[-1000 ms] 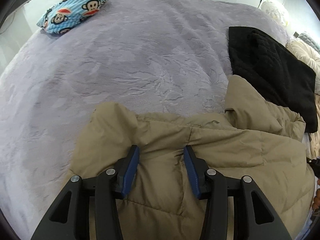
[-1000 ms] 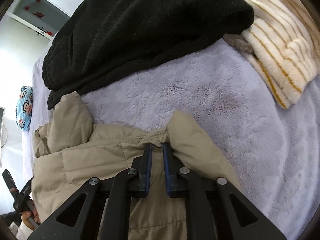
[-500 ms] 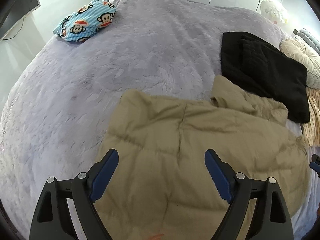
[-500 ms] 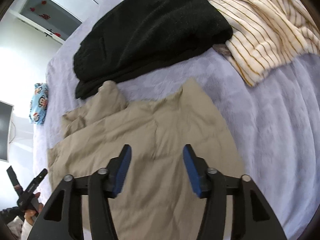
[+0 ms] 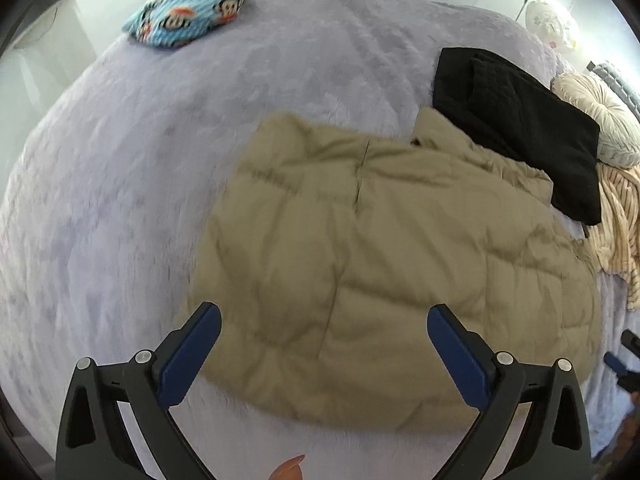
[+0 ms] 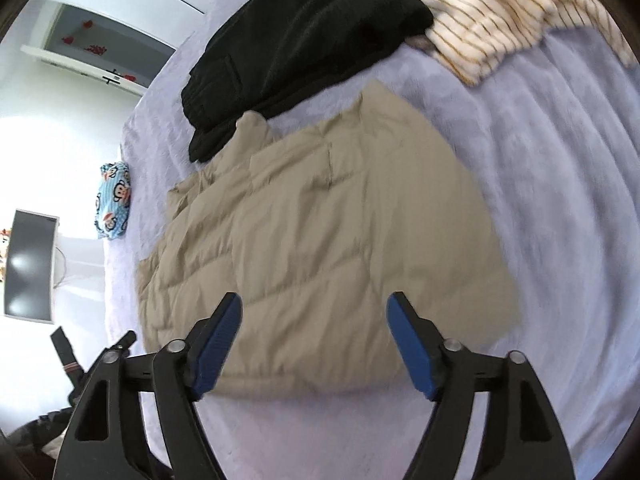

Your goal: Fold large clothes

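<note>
1. Left wrist view: the left tool (image 5: 324, 322) hangs above the bed with its blue pads spread wide and nothing between them.
2. Right wrist view: the right tool (image 6: 314, 314) has its jaws just opening, well apart, and gripping nothing.
3. Below both tools the tan puffer jacket (image 5: 392, 248) lies folded into a flat block on the lilac bed cover (image 5: 120, 184), free of both tools.
4. At the jacket's far corner, a folded black garment (image 5: 520, 128) touches its raised collar.
5. Just past that sits a cream striped garment (image 6: 500, 12), partly under the black one.
6. Well apart, at the far edge of the bed, lies a blue monkey-print bundle (image 5: 188, 12).
</note>
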The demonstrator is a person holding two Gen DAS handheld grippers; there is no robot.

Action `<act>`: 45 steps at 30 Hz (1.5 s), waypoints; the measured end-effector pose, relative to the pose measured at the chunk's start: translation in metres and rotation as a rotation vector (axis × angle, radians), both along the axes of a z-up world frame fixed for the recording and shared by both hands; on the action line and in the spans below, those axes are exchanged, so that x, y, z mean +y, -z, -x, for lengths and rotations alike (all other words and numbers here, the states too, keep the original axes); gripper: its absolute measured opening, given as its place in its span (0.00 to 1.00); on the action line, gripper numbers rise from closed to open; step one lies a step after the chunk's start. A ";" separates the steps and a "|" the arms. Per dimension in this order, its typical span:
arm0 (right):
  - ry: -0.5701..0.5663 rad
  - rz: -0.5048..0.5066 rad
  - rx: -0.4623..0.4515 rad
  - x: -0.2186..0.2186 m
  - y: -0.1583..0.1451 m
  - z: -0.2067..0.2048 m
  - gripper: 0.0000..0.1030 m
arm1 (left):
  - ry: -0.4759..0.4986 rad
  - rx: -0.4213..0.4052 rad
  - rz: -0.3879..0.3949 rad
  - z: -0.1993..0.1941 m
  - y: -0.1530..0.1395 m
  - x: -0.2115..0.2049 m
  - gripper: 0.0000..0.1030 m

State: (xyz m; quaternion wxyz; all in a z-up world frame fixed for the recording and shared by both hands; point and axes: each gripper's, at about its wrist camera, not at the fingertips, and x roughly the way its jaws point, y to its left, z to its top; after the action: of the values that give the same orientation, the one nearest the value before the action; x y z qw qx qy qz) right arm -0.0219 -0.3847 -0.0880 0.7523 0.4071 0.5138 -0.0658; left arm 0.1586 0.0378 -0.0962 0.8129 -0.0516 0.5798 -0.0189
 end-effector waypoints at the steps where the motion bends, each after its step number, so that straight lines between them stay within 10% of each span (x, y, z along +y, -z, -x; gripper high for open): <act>1: 0.010 -0.016 0.000 0.001 0.003 0.006 0.83 | -0.013 0.013 0.017 0.006 0.003 0.005 1.00; 9: 0.078 -0.133 0.013 0.011 0.033 0.045 0.87 | -0.163 0.066 0.146 0.056 0.028 0.052 1.00; 10: 0.083 -0.150 0.011 0.013 0.037 0.049 1.00 | -0.188 0.080 0.184 0.062 0.034 0.059 1.00; 19: 0.151 -0.308 -0.013 0.024 0.079 0.058 1.00 | -0.288 0.131 0.546 0.076 0.095 0.083 1.00; 32: 0.231 -0.473 -0.154 0.021 0.134 0.021 1.00 | -0.421 -0.013 0.627 0.027 0.125 0.079 0.98; 37: 0.265 -0.539 -0.183 0.014 0.139 0.014 1.00 | -0.409 -0.059 0.650 0.022 0.117 0.074 0.23; 39: 0.267 -0.545 -0.171 0.013 0.139 0.015 0.96 | -0.349 -0.103 0.577 0.023 0.099 0.065 0.18; 41: 0.266 -0.536 -0.143 0.011 0.140 0.016 0.52 | -0.320 -0.124 0.549 0.028 0.087 0.064 0.17; 45: 0.250 -0.538 -0.156 0.008 0.134 0.022 0.29 | -0.280 -0.151 0.537 0.039 0.066 0.057 0.16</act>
State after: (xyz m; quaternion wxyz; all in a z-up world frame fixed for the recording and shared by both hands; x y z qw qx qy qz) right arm -0.0443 -0.3764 -0.2225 0.6406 0.6558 0.3993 0.0120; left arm 0.1198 0.0952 -0.1620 0.8058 -0.3422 0.4792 -0.0632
